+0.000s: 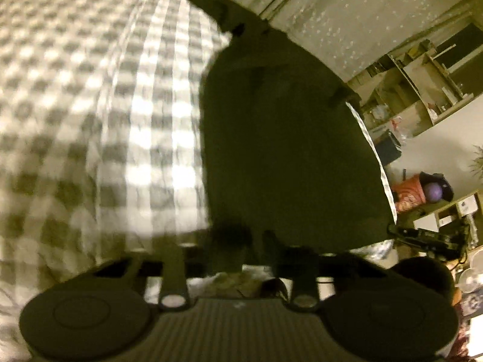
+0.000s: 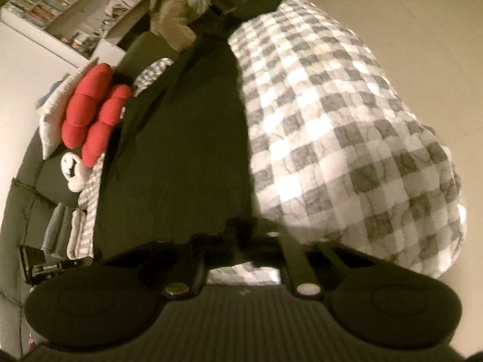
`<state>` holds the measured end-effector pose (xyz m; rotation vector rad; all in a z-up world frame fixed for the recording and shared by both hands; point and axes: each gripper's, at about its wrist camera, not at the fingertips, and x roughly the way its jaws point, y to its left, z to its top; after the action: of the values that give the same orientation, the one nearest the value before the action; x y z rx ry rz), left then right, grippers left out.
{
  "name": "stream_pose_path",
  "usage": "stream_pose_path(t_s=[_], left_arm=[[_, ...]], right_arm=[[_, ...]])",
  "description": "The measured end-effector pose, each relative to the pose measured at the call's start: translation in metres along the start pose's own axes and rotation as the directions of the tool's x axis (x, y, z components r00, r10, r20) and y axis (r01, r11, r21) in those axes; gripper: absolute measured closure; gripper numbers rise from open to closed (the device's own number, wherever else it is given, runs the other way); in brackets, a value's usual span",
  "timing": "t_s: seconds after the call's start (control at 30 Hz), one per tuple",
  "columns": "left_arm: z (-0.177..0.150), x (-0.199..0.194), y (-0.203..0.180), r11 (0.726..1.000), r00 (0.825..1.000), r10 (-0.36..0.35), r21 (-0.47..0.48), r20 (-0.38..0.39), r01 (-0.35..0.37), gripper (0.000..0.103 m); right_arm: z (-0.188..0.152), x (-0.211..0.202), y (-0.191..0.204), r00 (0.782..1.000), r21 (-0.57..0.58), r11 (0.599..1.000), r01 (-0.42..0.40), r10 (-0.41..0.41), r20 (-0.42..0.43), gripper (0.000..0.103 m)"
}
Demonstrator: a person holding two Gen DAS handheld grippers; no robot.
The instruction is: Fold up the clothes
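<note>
Here I have a dark garment spread on the checked quilt, both grippers (left, right) pinched shut on its near edge; shelves and a red cushion flank the bed.

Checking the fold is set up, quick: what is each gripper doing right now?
Left gripper: shut on the dark garment.
Right gripper: shut on the dark garment.
</note>
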<state>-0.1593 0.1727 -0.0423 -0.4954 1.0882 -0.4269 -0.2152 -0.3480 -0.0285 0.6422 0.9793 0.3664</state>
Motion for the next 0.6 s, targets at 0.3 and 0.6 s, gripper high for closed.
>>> stream_pose_path(t_s=[0.3, 0.6], left_arm=[[-0.008, -0.016, -0.004, 1.0, 0.999, -0.008, -0.007, 0.051, 0.008, 0.102], [-0.025, -0.014, 0.005, 0.998, 1.0, 0.022, 0.058, -0.011, -0.021, 0.102]], right_arm=[[-0.01, -0.02, 0.012, 1.0, -0.036, 0.999, 0.003, -0.003, 0.021, 0.1], [-0.023, -0.022, 0.002, 0.999, -0.041, 0.998, 0.046, -0.047, -0.002, 0.1]])
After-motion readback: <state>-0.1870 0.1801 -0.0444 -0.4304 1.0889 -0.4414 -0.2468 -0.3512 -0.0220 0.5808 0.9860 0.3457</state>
